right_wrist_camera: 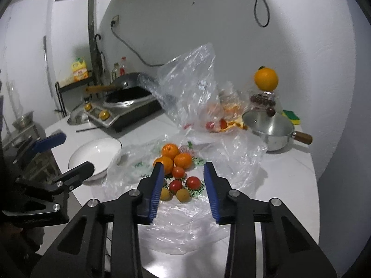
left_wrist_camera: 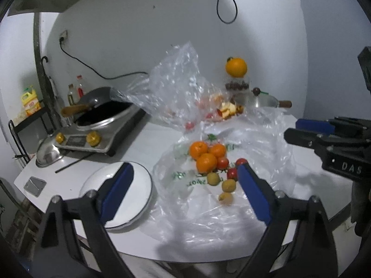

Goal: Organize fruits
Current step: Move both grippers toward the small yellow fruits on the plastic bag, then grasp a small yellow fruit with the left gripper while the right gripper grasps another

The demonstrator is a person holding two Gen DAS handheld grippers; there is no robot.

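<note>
The fruit lies heaped on a flattened plastic bag point(right_wrist_camera: 180, 227) mid-table point(right_wrist_camera: 285, 185): three oranges point(right_wrist_camera: 170, 150), small tomatoes point(right_wrist_camera: 193, 182) in front and yellowish round fruits point(right_wrist_camera: 183, 195) nearest. All look light and round, so likely to roll. The oranges are probably firm enough to pinch across the middle. The tomatoes look smooth and soft and would want a gentle squeeze. The film beneath is slippery and may drag along.

The right gripper point(right_wrist_camera: 183, 190) hovers over the tomatoes, spread and empty. The left gripper point(left_wrist_camera: 185, 192) also gapes wide and empty, between the plate point(left_wrist_camera: 143, 180) and the heap.
</note>
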